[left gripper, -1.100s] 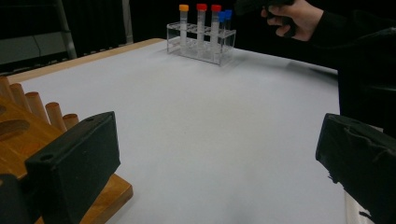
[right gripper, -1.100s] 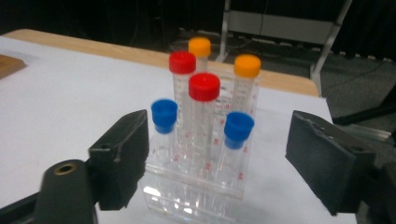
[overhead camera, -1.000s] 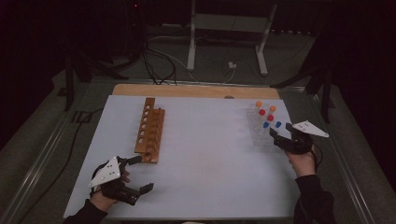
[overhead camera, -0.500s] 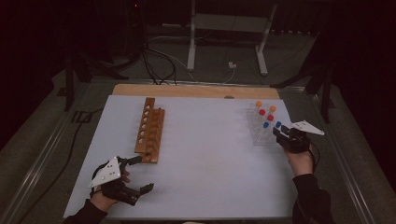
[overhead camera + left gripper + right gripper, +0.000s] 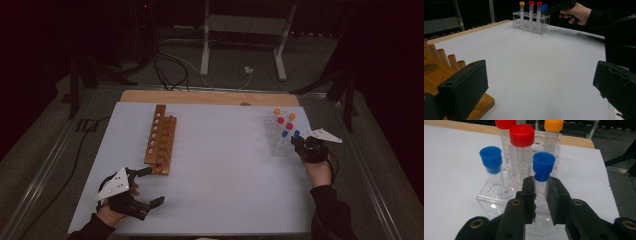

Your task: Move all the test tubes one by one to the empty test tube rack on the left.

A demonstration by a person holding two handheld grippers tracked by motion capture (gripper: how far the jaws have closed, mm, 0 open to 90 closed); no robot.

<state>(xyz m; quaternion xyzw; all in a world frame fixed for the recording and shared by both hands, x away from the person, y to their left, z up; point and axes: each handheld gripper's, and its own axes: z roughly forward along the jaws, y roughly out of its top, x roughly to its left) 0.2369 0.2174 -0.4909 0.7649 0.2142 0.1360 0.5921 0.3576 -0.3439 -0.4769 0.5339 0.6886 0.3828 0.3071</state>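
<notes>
A clear tube rack (image 5: 274, 145) stands at the table's right and holds several capped tubes: orange, red and blue. My right gripper (image 5: 299, 142) reaches it from the right. In the right gripper view its jaws (image 5: 541, 192) have just been closing, and their pads now press on the right-hand blue-capped tube (image 5: 543, 165) just below its cap. That tube stands upright in the rack. My left gripper (image 5: 154, 186) rests open at the front left with nothing between its jaws, beside the near end of a wooden peg rack (image 5: 161, 139).
A white sheet (image 5: 220, 170) covers the table, with a wooden strip along its far edge. A second blue-capped tube (image 5: 492, 160) and a red-capped one (image 5: 522, 137) stand close beside the gripped tube. Cables and a metal stand lie on the floor beyond the table.
The right gripper's jaws have drawn together around the blue-capped tube at the rack's near right corner. The left gripper has stayed where it was.
</notes>
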